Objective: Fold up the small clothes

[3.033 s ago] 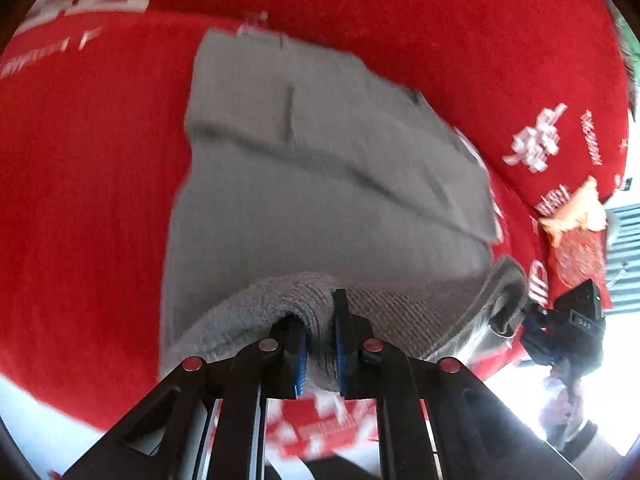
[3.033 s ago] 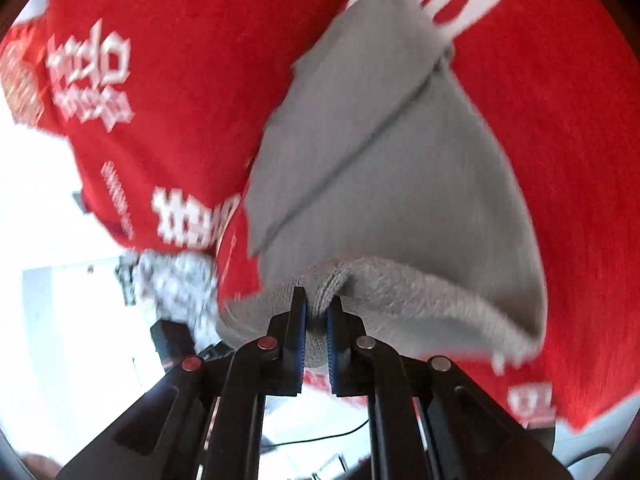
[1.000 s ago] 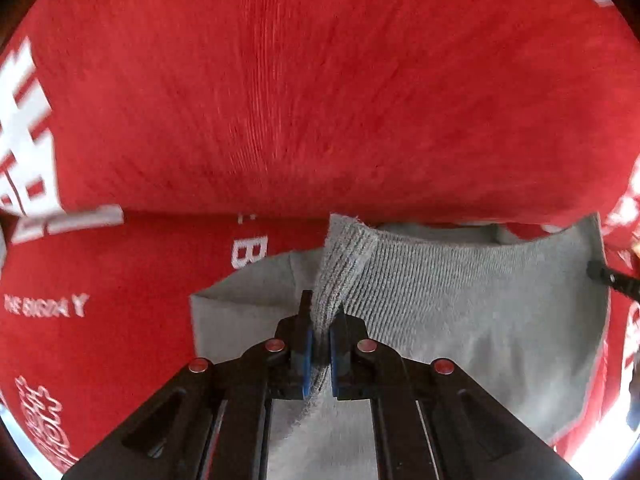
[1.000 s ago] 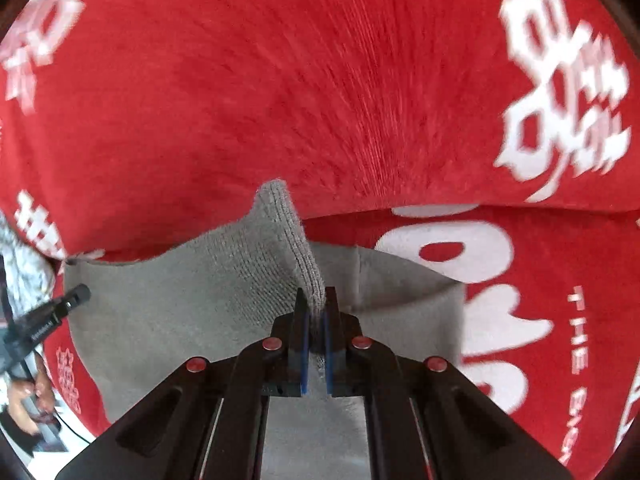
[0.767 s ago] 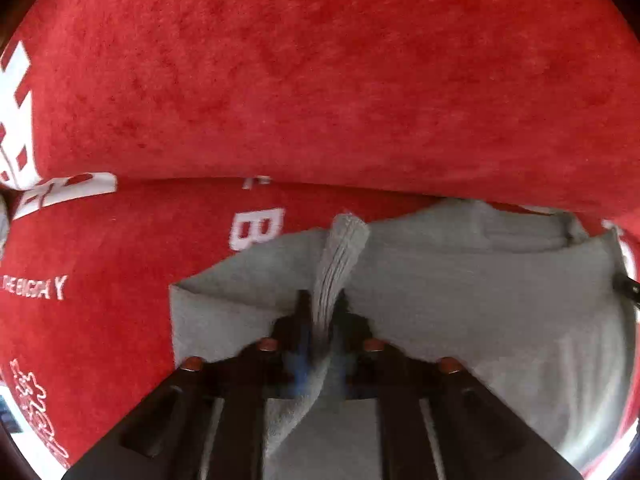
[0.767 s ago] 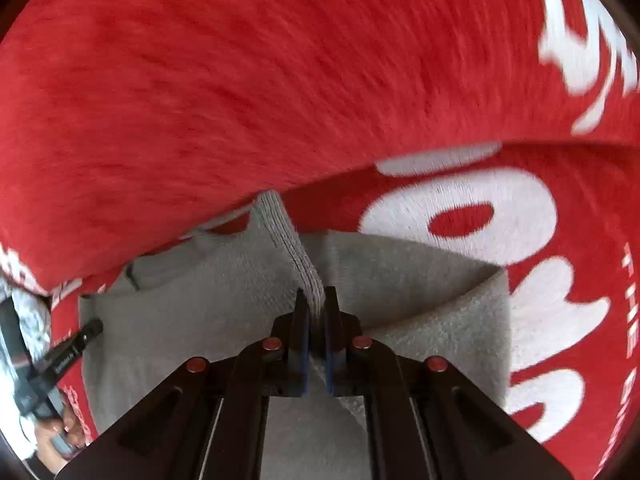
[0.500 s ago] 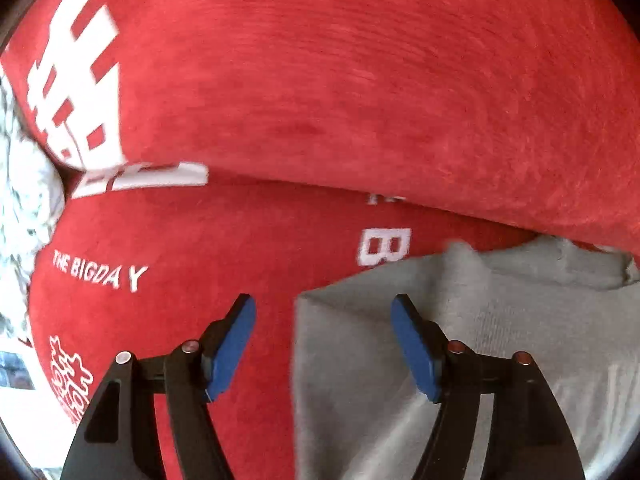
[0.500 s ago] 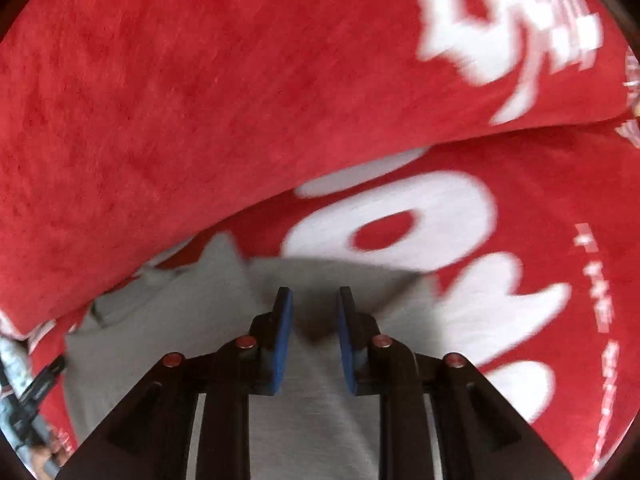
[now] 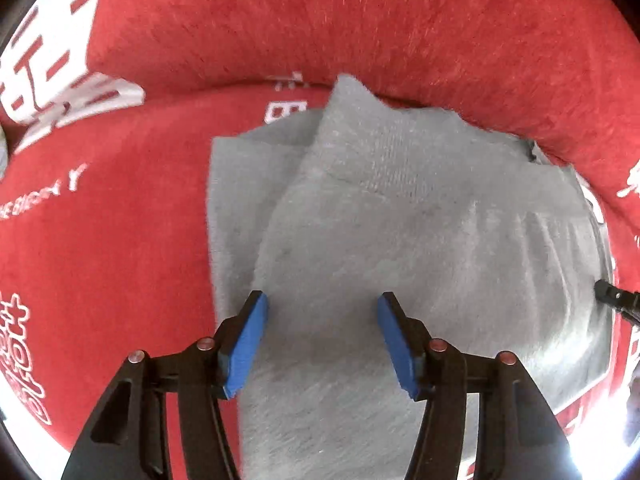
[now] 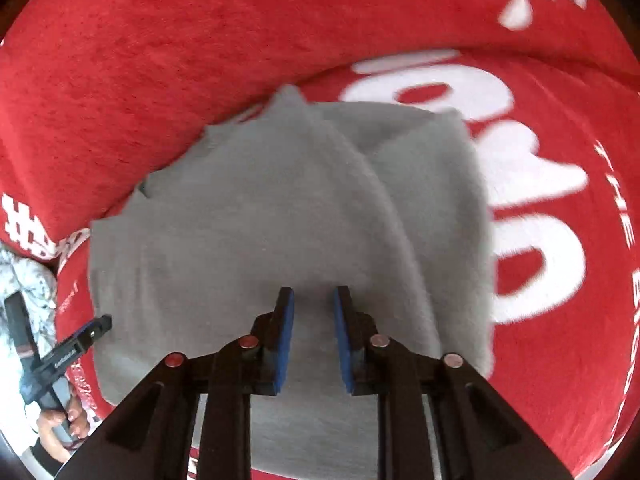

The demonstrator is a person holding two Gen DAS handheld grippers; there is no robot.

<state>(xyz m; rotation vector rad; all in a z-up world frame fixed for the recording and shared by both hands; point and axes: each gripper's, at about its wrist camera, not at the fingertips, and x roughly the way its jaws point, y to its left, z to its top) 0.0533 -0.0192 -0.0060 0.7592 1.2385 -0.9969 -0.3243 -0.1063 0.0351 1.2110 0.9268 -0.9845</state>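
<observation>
A small grey knit garment (image 9: pixel 420 232) lies folded over on a red plush surface, its ribbed hem toward the backrest. It also shows in the right wrist view (image 10: pixel 280 208). My left gripper (image 9: pixel 322 312) is wide open and empty, just above the garment's left part. My right gripper (image 10: pixel 314 304) is partly open and empty, above the garment's right part. The left gripper's finger (image 10: pixel 80 340) shows at the left edge of the right wrist view, and a tip of the right gripper (image 9: pixel 616 300) at the right edge of the left wrist view.
The red cushion seat (image 9: pixel 100 240) with white lettering meets a red padded backrest (image 9: pixel 360 32) right behind the garment. In the right wrist view big white letters (image 10: pixel 520 208) lie right of the garment. A white patterned cloth (image 10: pixel 24 280) lies at far left.
Both grippers held the garment's hem, carried it toward the backrest, laid it down folded and opened. Both have since drawn back a little above the cloth.
</observation>
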